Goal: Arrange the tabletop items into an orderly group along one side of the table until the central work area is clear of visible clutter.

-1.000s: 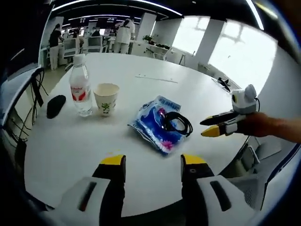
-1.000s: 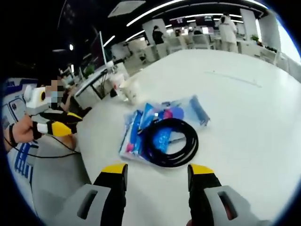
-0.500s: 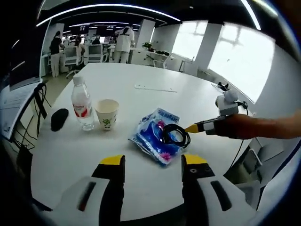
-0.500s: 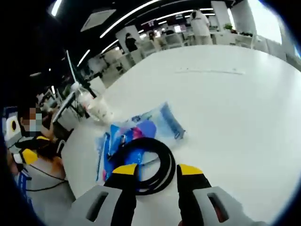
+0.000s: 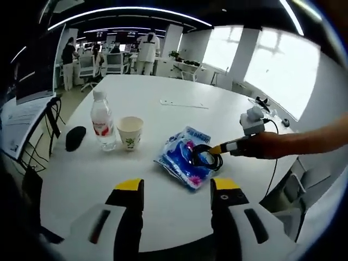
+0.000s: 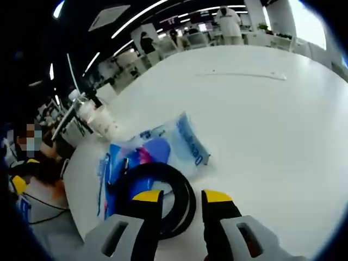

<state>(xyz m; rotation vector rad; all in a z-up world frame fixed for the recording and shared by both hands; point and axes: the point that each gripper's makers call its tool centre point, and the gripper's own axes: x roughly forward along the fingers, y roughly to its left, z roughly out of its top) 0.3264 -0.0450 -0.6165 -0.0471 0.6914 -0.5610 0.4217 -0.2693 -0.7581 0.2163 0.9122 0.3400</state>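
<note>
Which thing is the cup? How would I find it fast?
Look at the big white table. Near its left side a clear water bottle stands upright, and the cup is right beside it. It is the short, open, cream paper one with a small green picture on its side.

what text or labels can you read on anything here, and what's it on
No text reads clearly.
Water bottle: red label, lettering too small.
Paper cup: green printed mark, illegible.
Blue packet: dark lettering along its edge, too blurred.
Background office screens: too small to read.
</note>
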